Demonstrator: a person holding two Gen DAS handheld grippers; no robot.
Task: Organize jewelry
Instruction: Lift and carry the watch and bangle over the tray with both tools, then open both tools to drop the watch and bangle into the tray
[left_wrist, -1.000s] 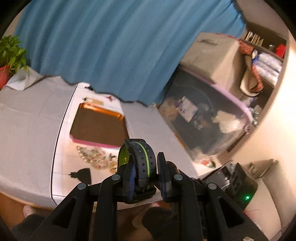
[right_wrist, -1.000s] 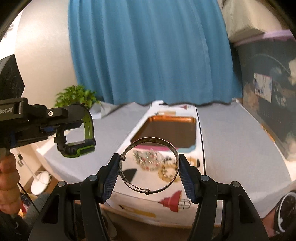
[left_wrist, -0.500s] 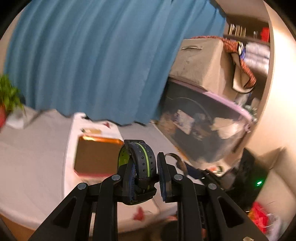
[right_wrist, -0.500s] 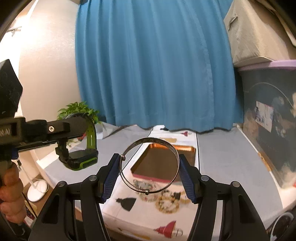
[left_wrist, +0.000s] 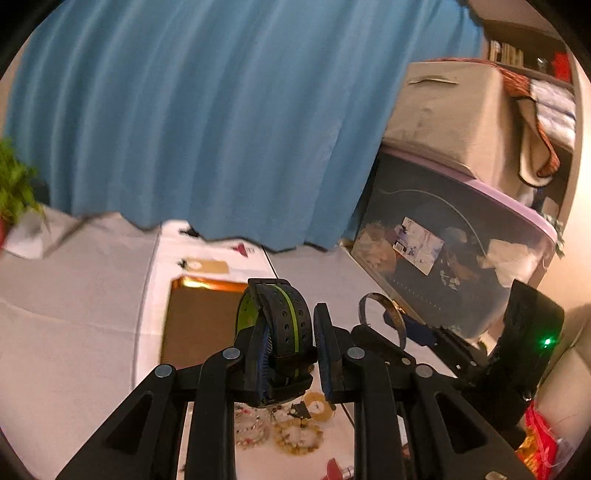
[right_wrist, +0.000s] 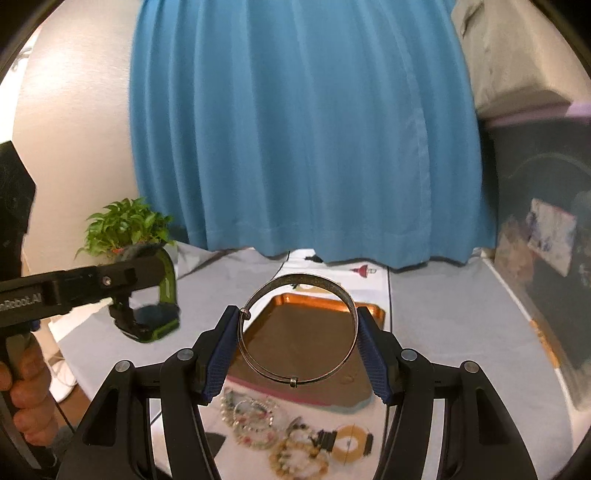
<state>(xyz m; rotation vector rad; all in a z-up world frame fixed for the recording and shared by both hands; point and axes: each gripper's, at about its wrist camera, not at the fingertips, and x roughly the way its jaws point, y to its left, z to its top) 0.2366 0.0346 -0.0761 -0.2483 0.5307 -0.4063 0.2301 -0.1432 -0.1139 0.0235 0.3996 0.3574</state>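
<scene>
Both grippers have tilted back down since one second ago: the tray and loose jewelry have returned to both views, and the right gripper now shows in the left wrist view.

The left gripper is held level above the table by the person's hand, fingers clamped on a black-and-green watch band. The right gripper points forward over the orange tray, its blue pads pressing the opposite sides of a silver bangle, which stands upright, facing the camera. Beaded bracelets lie on the white cloth just in front of the tray. A potted plant stands far left before the blue curtain.
</scene>
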